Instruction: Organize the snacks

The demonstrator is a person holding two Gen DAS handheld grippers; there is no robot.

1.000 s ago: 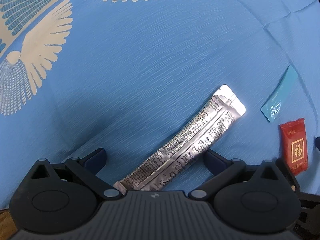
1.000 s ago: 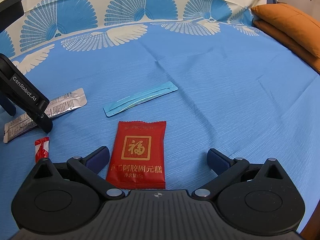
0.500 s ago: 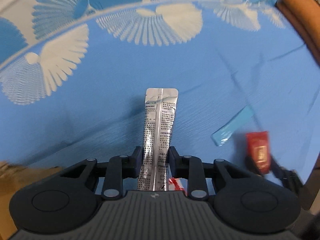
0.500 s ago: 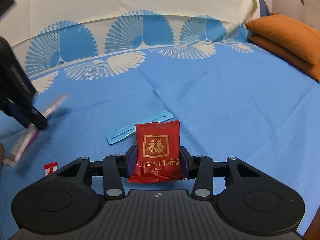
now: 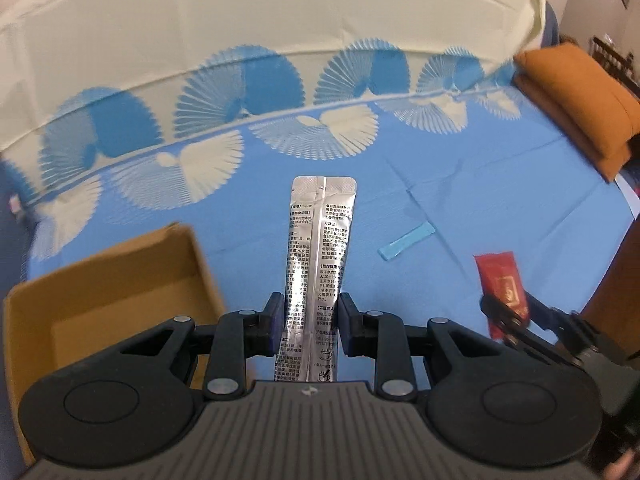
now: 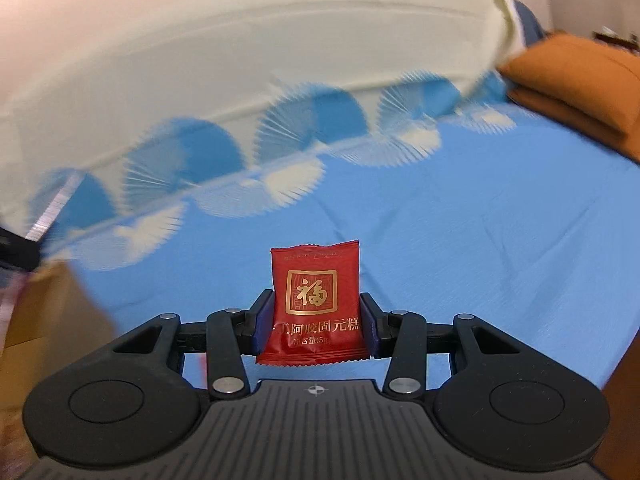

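Observation:
My left gripper (image 5: 311, 318) is shut on a long silver foil stick packet (image 5: 318, 252) and holds it upright above the blue bedspread. An open cardboard box (image 5: 108, 292) sits just left of it. My right gripper (image 6: 316, 322) is shut on a red snack packet with gold characters (image 6: 314, 304), lifted off the bed; the packet also shows at the right of the left wrist view (image 5: 503, 286). A light blue stick packet (image 5: 406, 241) lies flat on the bedspread between the two grippers.
The blue bedspread (image 5: 480, 184) with white fan patterns covers the bed. Orange pillows (image 5: 580, 100) lie at the far right. The box also shows blurred at the left of the right wrist view (image 6: 44, 320). A cream sheet (image 6: 240, 60) lies behind.
Both grippers closed on their packets, silver on the left and red on the right, and lifted them off the bed. Both views swung up and left, bringing the cardboard box into view.

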